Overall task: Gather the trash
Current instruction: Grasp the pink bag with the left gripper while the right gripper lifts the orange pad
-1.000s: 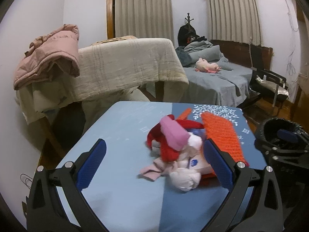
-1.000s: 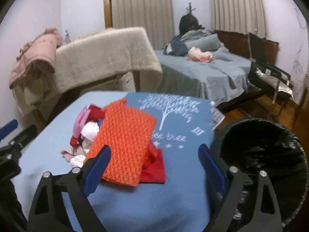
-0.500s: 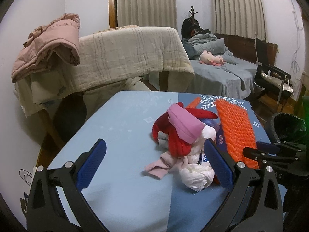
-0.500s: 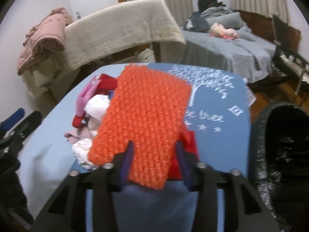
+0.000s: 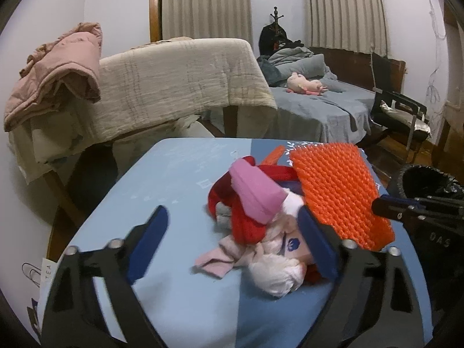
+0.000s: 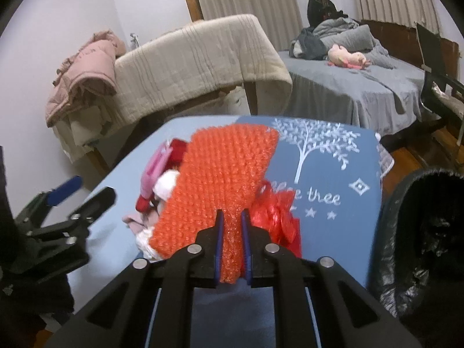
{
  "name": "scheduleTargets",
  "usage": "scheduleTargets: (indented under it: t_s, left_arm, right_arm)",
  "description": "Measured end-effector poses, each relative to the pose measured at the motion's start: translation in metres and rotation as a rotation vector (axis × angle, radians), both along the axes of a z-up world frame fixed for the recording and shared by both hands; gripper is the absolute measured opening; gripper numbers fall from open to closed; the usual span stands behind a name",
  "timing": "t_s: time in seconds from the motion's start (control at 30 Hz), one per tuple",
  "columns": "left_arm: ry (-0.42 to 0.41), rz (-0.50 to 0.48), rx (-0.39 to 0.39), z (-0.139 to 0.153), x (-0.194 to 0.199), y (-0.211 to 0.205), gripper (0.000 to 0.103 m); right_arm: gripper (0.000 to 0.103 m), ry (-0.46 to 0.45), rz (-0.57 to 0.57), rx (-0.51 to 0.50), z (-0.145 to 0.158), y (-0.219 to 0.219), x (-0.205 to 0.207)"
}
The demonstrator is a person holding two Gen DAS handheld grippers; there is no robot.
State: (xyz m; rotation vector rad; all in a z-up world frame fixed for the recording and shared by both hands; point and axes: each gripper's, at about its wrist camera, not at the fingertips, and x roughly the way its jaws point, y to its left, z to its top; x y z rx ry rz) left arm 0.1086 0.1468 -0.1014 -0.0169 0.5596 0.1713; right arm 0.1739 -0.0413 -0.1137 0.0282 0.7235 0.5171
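Since a second ago, my right hand-held gripper (image 6: 231,226) has been closing in from wide open, and it is now clenching the near edge of the orange bubble-wrap sheet (image 6: 220,174), while my left one has been creeping closer to the pile.

Going from the left: my left hand-held gripper (image 5: 232,232) is hanging released, its blue pads spread wide, one pad over bare blue cloth and the other right against the heap. Between them the trash pile (image 5: 261,223) is lying on the surface (image 5: 162,179): a pink wrapper, red strips, crumpled white tissue and a pale pink scrap, all tangled together.

Next over, the orange sheet is lying partly on that heap, its near corner pinched between my right pads. It is looking light, springy and bumpy, so I am expecting it to flop when lifted. Red crinkled plastic (image 6: 275,214) is sitting just under its right side.

Furthest right, the bin with a black liner (image 6: 420,232) is standing beside the surface, mouth open.

I am judging this as the pick-up step; next I am needing to lift the sheet clear and swing it right over the bin.
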Motion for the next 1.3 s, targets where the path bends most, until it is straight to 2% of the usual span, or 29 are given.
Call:
scheduleTargets:
  t_s: [0.17,0.4,0.47,0.53,0.7,0.87,1.07,1.3]
  left_arm:
    - [0.011,-0.019,-0.012,-0.005,0.017,-0.004,0.074]
    - [0.044,-0.075,0.003,-0.018,0.042,-0.015,0.056]
    - [0.051,-0.068,0.023,-0.021,0.047,-0.017,0.049]
    - [0.065,-0.078,0.024,-0.025,0.053,-0.016,0.032]
    - [0.047,-0.073,0.011,-0.023,0.05,-0.011,0.014]
    - [0.012,-0.07,-0.002,-0.009,0.041,-0.009,0.011]
    - [-0.06,-0.083,-0.017,0.021,0.021,-0.016,0.011]
    - [-0.113,-0.158,-0.027,0.044,0.011,-0.049,0.011]
  right_arm:
    - [0.012,-0.027,-0.013,0.0,0.01,-0.005,0.003]
    - [0.012,-0.023,-0.019,0.002,0.01,-0.007,0.009]
    - [0.012,-0.024,-0.017,0.002,0.01,-0.007,0.01]
    - [0.012,-0.026,-0.014,0.003,0.01,-0.007,0.01]
    - [0.012,-0.036,-0.004,0.006,0.014,-0.006,0.008]
    - [0.012,-0.059,0.004,0.023,0.026,-0.007,0.003]
    - [0.012,-0.103,0.002,0.047,0.046,-0.015,-0.006]
    - [0.012,-0.152,-0.047,0.053,0.067,-0.041,-0.02]
